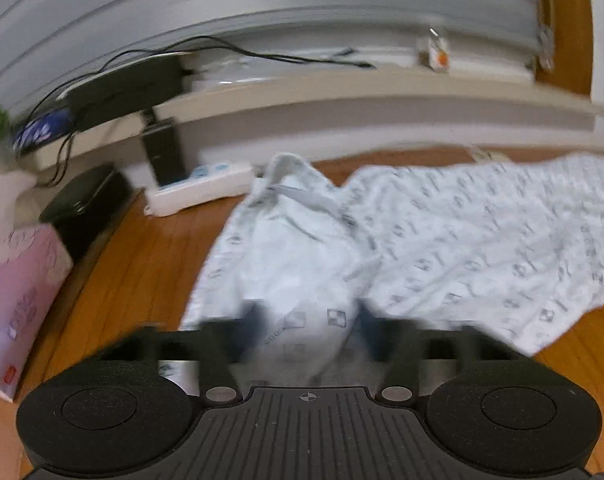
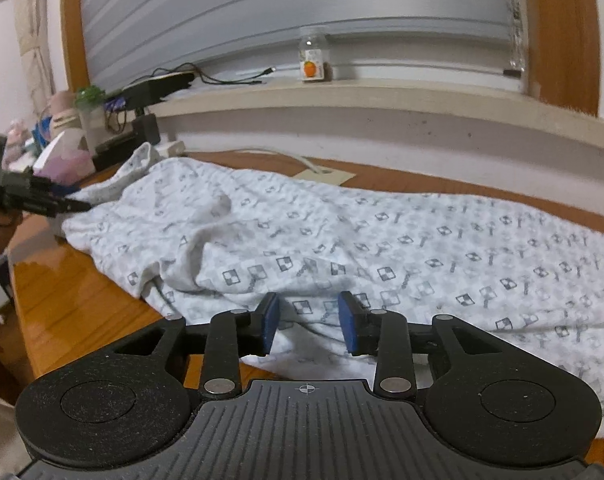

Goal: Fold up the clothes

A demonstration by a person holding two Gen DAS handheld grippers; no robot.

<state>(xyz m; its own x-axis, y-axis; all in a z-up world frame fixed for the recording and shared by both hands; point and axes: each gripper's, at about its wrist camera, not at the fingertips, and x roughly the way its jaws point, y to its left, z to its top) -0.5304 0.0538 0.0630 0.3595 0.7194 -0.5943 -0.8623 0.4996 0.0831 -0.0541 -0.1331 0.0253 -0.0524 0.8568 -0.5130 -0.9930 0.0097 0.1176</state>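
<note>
While the left gripper (image 2: 76, 205) pinches the soft, light garment (image 2: 342, 232) at its far-left edge, the right gripper (image 2: 309, 324), jaws apart, should take the near hem.

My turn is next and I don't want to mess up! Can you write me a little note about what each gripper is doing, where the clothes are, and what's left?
Left gripper: at the far left end of the patterned garment, fingers close together with a bunched fold between them; too blurred to say it grips.
Right gripper: open, blue pads either side of the near hem, not pinching.
The garment lies spread lengthwise on the wooden table, rumpled at the left end.
Done: laid out only.
Left: all folds. Probably bring the left end over first.
</note>
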